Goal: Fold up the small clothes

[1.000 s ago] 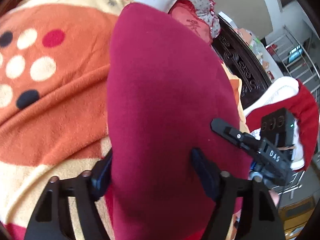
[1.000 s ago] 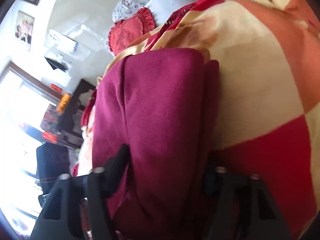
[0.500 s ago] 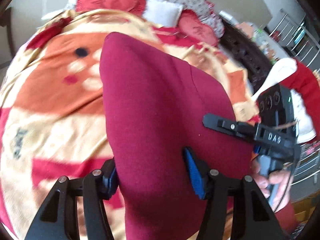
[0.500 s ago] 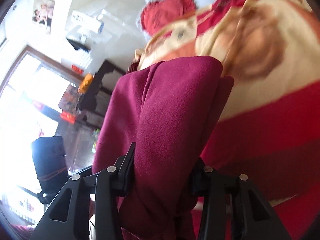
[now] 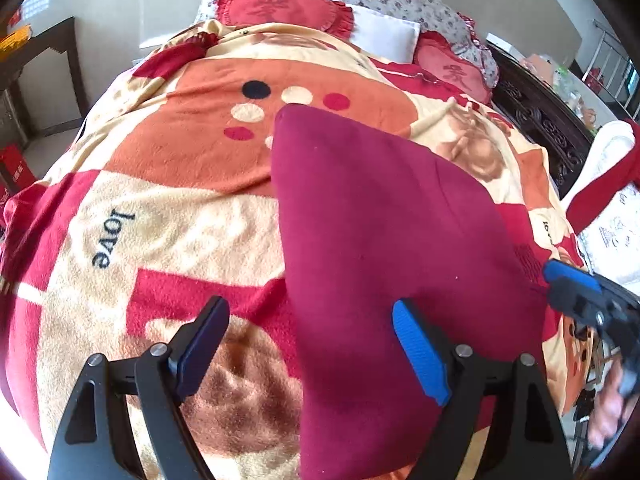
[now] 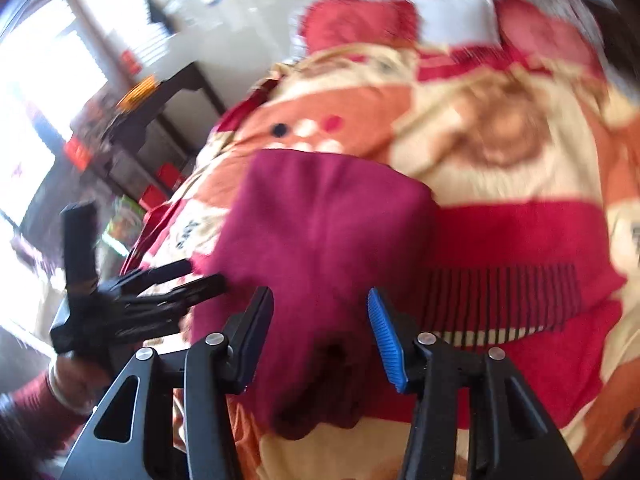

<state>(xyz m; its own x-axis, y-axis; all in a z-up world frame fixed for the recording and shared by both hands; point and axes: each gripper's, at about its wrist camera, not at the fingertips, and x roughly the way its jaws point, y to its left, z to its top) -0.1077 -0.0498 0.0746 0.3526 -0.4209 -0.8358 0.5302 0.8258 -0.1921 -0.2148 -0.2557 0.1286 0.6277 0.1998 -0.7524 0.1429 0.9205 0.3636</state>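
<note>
A folded dark red garment (image 5: 380,240) lies flat on the patterned blanket (image 5: 160,220) of a bed. My left gripper (image 5: 310,344) is open above its near left edge and holds nothing. In the blurred right wrist view the same garment (image 6: 320,240) lies on the bed and my right gripper (image 6: 320,324) is open just above its near end. The right gripper shows at the right edge of the left wrist view (image 5: 592,300). The left gripper shows at the left of the right wrist view (image 6: 132,300).
Red heart cushions (image 5: 280,8) and a white pillow (image 5: 384,36) lie at the head of the bed. A dark carved footboard (image 5: 540,120) and a red-and-white garment (image 5: 608,184) are at the right. A dark table (image 6: 160,100) stands left of the bed.
Both grippers have opened and let go of the dark red garment. They have pulled back and up from it. The garment now lies flat on the blanket.
</note>
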